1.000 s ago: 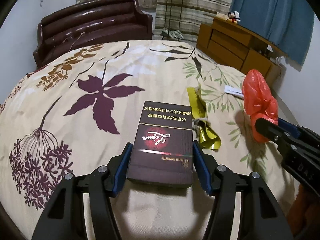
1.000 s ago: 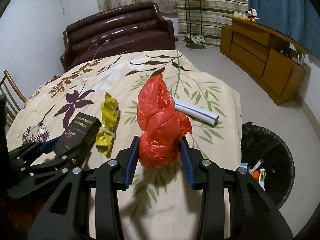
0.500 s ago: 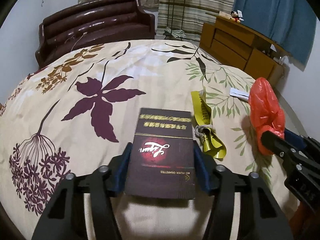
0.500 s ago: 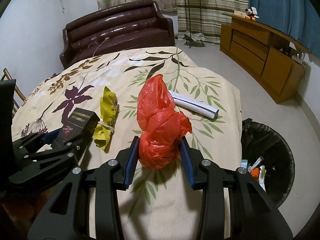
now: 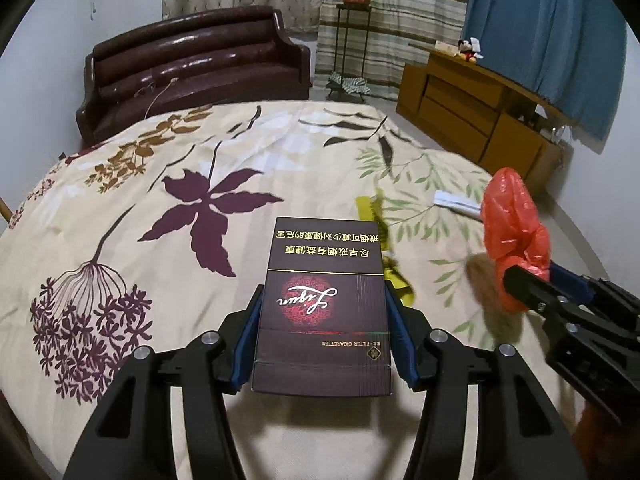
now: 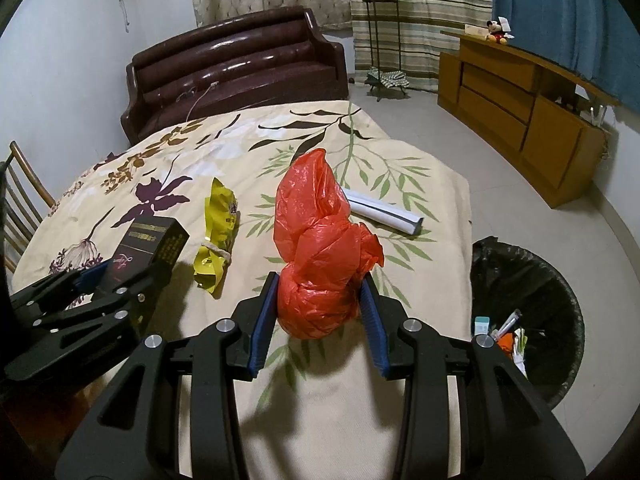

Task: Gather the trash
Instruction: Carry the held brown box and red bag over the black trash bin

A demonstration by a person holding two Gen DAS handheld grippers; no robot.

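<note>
Legible text stands on one item only: the dark maroon cigarette pack [image 5: 322,304].

Left wrist view, pack face, all print upside down to the camera:
- Far end of the face: two lines of gold Chinese characters, a health warning, 尽早戒烟有益健康 and 戒烟可减少对健康的危害.
- Centre: white script brand word over a red round ornament, reads roughly "Liqun"; not certain.
- Near end, below the ornament: small gold line "FILTER CIGARETTES", with a small gold emblem beside it.

Right wrist view, same pack: gold characters on the side and top panels, too small to read.

Yellow wrapper [image 6: 218,236], beside the pack: a dark printed mark, illegible.
</note>
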